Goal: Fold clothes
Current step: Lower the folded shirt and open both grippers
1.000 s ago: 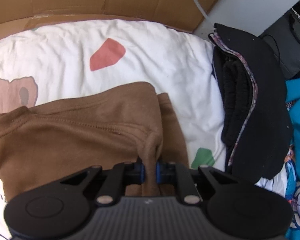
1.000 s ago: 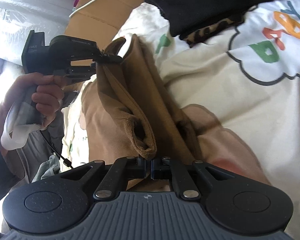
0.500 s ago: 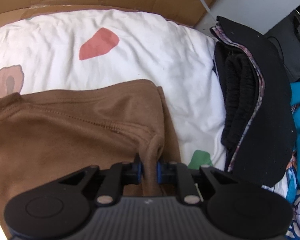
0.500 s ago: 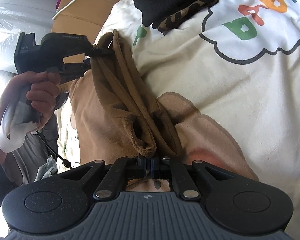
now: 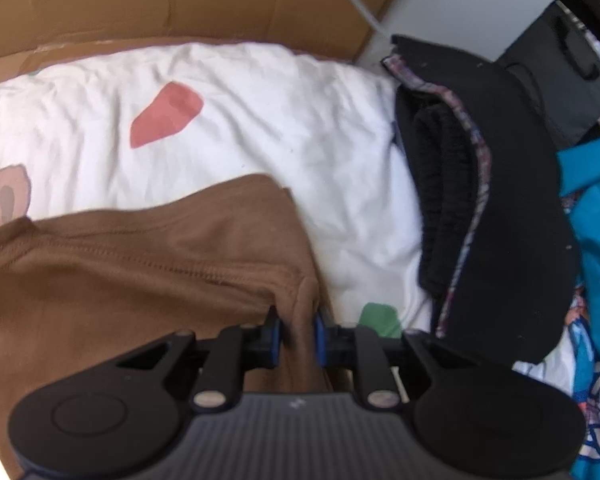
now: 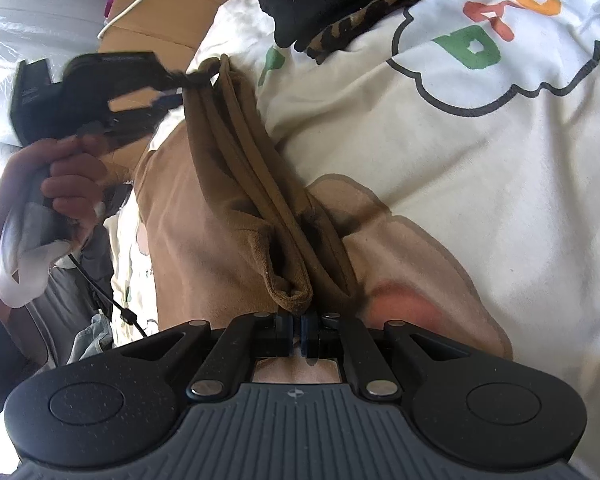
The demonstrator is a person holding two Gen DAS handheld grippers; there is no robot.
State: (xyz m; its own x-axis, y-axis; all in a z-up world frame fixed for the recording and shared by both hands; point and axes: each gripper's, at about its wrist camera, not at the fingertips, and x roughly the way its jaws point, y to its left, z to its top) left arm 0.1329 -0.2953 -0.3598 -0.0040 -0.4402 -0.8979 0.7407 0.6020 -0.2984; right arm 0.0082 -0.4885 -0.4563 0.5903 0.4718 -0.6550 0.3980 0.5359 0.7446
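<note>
Stretching between the two grippers, the brown garment point(image 6: 236, 184) lies gathered along one long edge over the white printed sheet point(image 6: 440, 168), its long axis running straight from one pair of jaws to the other. The right gripper point(image 6: 299, 326) is clamped tight on the near bunched end. The left gripper point(image 5: 295, 334) has the far end between its jaws, which have just been easing apart, so each hand owns one end; the black clothes pile point(image 5: 500, 208) sits just beside

A white printed bedsheet point(image 5: 268, 128) carries a brown garment point(image 5: 140, 280) near left and black folded clothes point(image 5: 500, 200) right (edges patterned).
</note>
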